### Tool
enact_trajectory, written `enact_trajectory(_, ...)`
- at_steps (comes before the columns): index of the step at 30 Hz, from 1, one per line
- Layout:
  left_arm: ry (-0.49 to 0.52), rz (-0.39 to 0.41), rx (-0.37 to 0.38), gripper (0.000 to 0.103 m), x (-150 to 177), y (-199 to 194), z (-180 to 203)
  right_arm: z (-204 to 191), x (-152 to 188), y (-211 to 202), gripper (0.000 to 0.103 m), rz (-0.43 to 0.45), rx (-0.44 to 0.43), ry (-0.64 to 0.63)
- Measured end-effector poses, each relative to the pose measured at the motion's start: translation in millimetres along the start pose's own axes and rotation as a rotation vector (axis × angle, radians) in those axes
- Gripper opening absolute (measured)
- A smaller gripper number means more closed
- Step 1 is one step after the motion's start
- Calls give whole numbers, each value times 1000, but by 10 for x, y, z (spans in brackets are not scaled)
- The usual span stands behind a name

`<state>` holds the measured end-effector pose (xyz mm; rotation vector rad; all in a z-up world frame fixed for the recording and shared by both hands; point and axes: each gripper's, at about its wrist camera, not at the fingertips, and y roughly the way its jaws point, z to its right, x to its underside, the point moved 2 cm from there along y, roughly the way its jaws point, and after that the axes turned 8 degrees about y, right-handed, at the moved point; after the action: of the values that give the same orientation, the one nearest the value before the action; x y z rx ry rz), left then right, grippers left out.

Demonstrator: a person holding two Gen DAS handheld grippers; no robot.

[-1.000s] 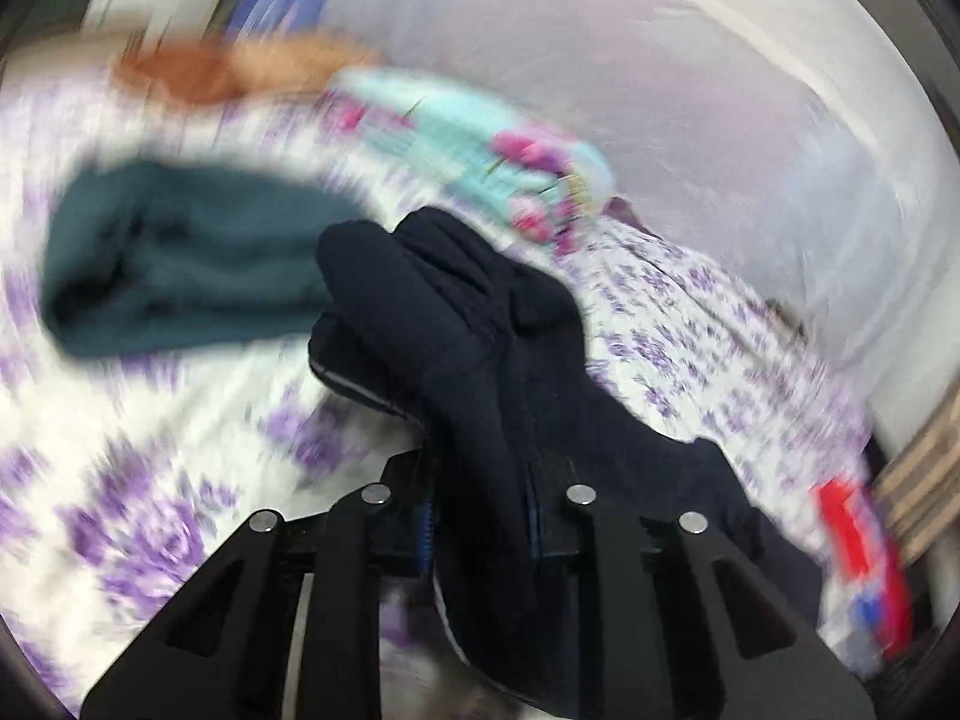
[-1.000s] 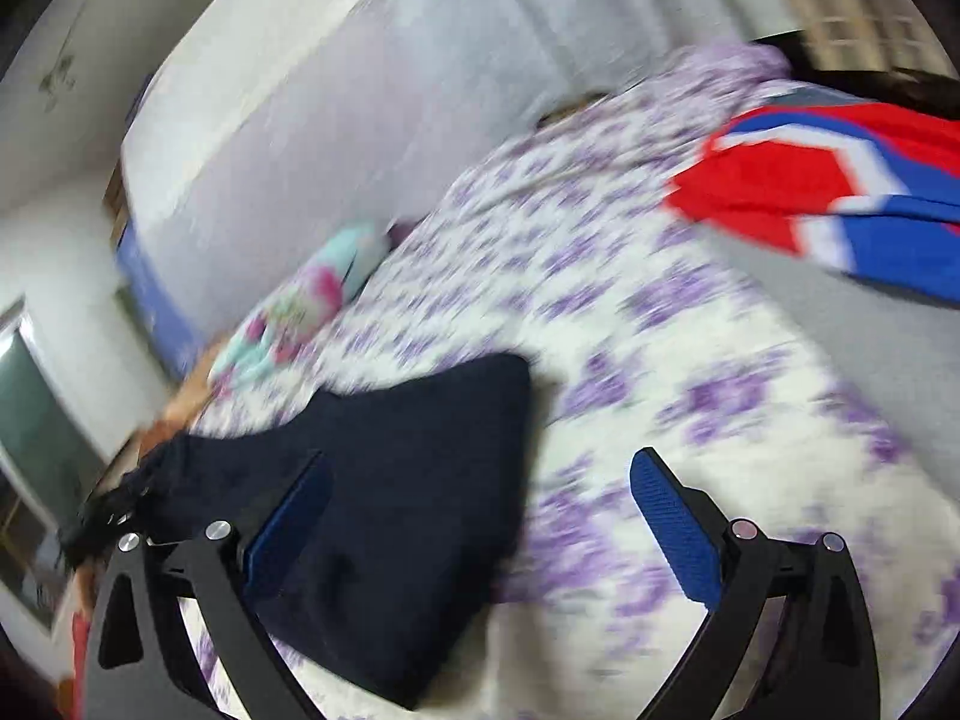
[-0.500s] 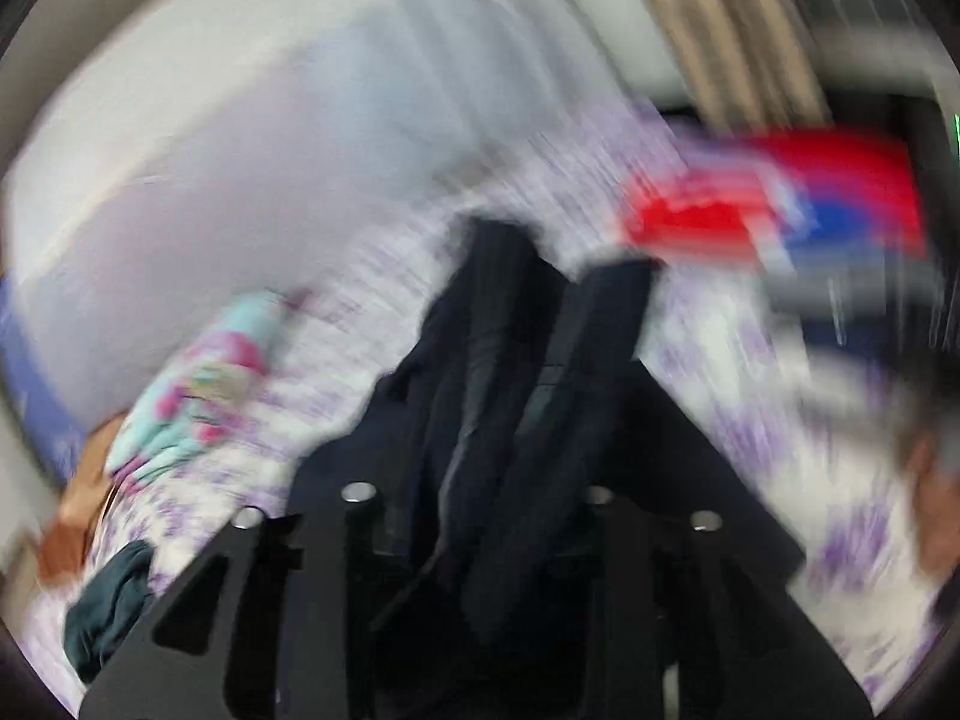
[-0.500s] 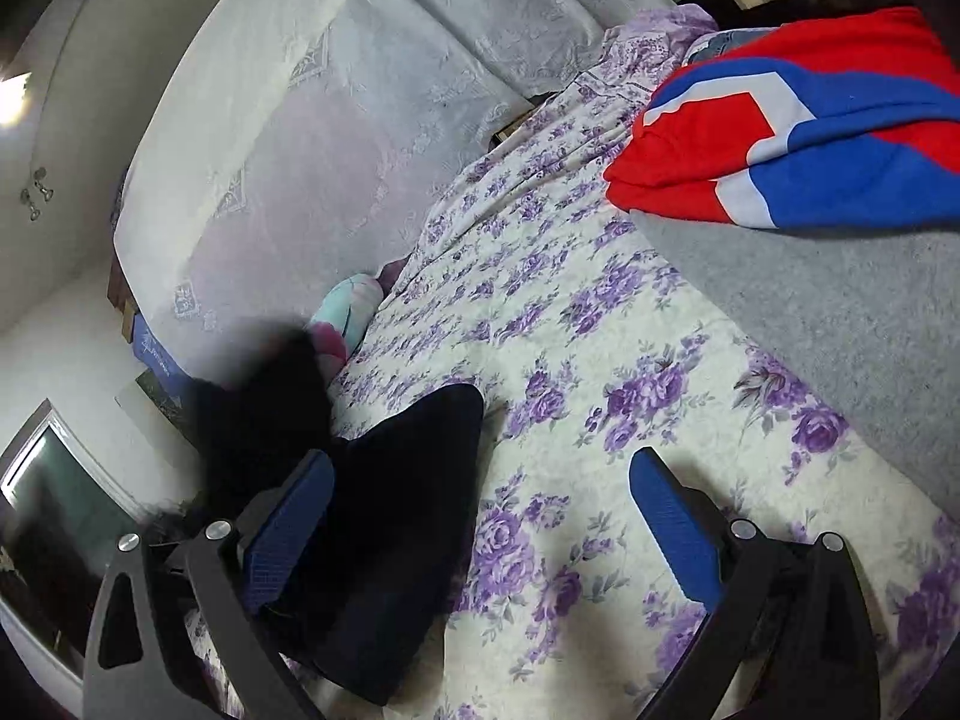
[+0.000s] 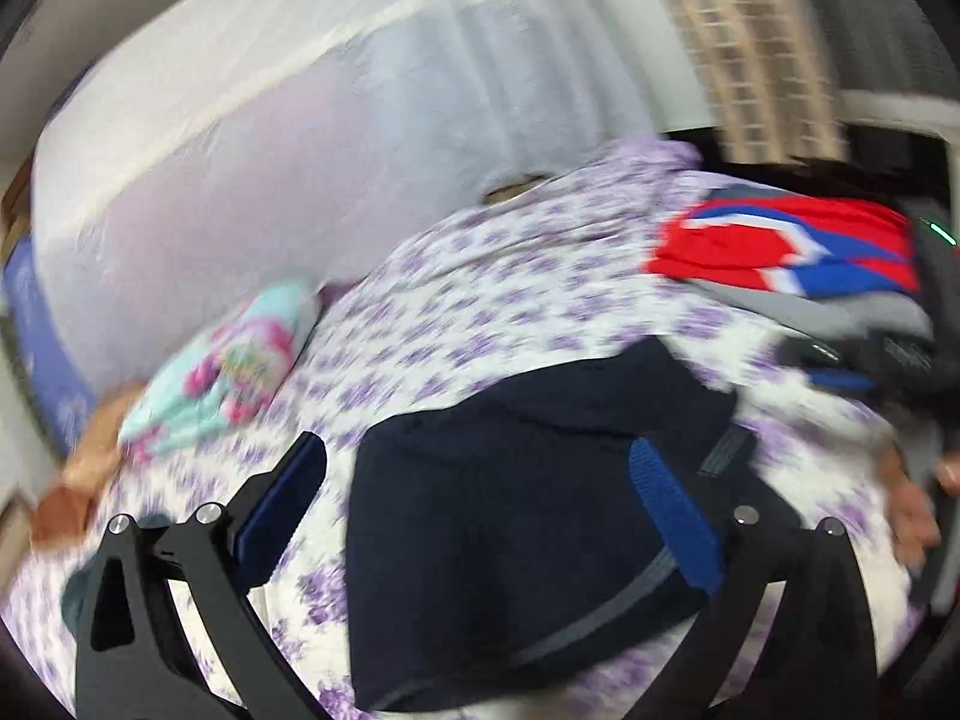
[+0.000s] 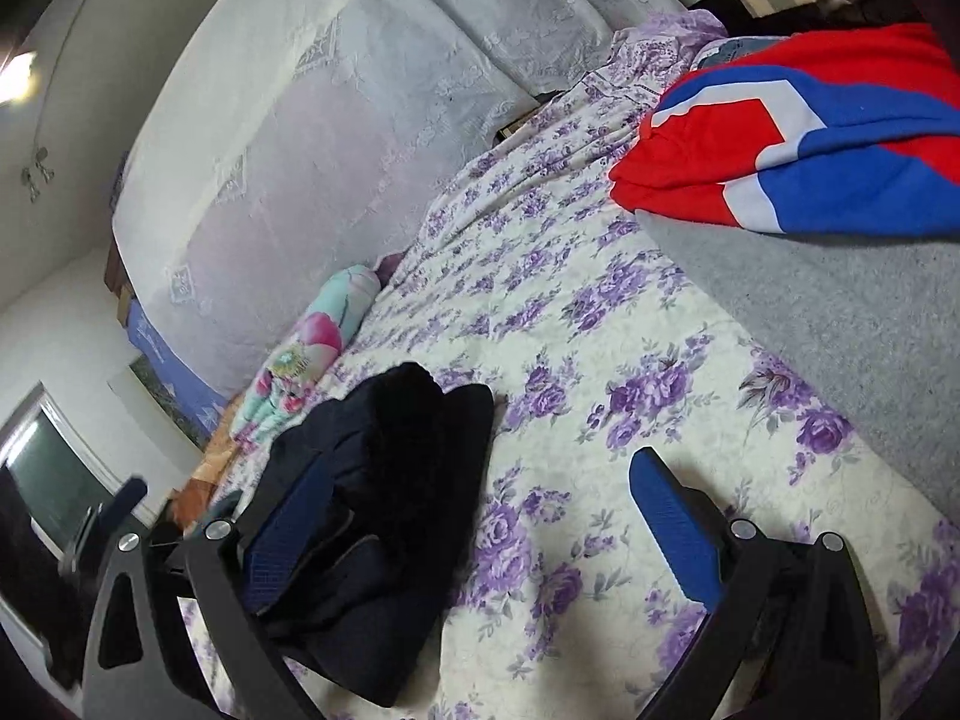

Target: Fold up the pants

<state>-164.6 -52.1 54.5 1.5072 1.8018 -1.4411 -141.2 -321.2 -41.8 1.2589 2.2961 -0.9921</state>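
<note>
On the purple-flowered bedspread point(image 6: 630, 360) we found the dark navy pants point(image 5: 516, 516) lying in a folded bundle. In the left wrist view they sat between our spread fingers, the bundle's long axis running from about 7 o'clock up toward 2 o'clock, a grey seam curving along the near edge. Our left gripper point(image 5: 474, 516) stood wide open over the cloth, holding nothing; that view was blurred. In the right wrist view the pants point(image 6: 384, 516) lay at about 8 o'clock, long axis running from 6 toward 12 o'clock, partly behind the left finger. Our right gripper point(image 6: 474, 528) was also wide open and empty, its right finger over bare bedspread. A red, white and blue garment point(image 6: 792, 132) lay on a grey blanket point(image 6: 840, 312) at about 2 o'clock, well apart from the pants. A turquoise and pink folded cloth point(image 6: 312, 354) lay near the lace-covered wall point(image 6: 336, 132) at about 10 o'clock.
</note>
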Motion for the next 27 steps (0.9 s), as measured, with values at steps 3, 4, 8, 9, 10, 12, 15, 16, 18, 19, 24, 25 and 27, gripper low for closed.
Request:
enact_trajectory(3,-119,-122,87,99,122,431,-148,-78,38,20,100,-5,37,-47)
enact_trajectory(4,-117,-209,116,99,262,659,-99,-101,53,31,100,-9,46,-60)
enact_trajectory(8,-121,-271,148,98,537,905,-1,-331,106,126,100,-53,136,-179)
enact_trajectory(9,-144,-270,169,98,535,908,-51,-431,100,115,100,-34,160,-226)
enact_trajectory(10,-151,-266,175,98,544,911,-72,-601,86,80,100,2,181,-308)
enact_trajectory(12,-162,-259,180,98,546,902,-98,-826,76,15,100,38,159,-404)
enact_trajectory(15,-152,-259,168,98,560,954,-24,-1046,127,63,100,36,167,-490)
enact_trajectory(16,-152,-259,169,98,564,968,-22,-1038,205,202,100,-11,238,-546)
enact_trajectory(18,-157,-257,169,98,625,918,38,-891,406,490,100,-128,390,-664)
enact_trajectory(19,-151,-259,168,99,639,922,55,-824,456,545,99,-164,397,-675)
enact_trajectory(24,-144,-254,163,99,653,887,77,-734,377,332,100,-190,319,-621)
enact_trajectory(25,-147,-253,164,99,653,888,68,-759,379,317,99,-180,321,-624)
enact_trajectory(27,-158,-251,167,99,658,884,59,-909,334,230,99,-118,324,-648)
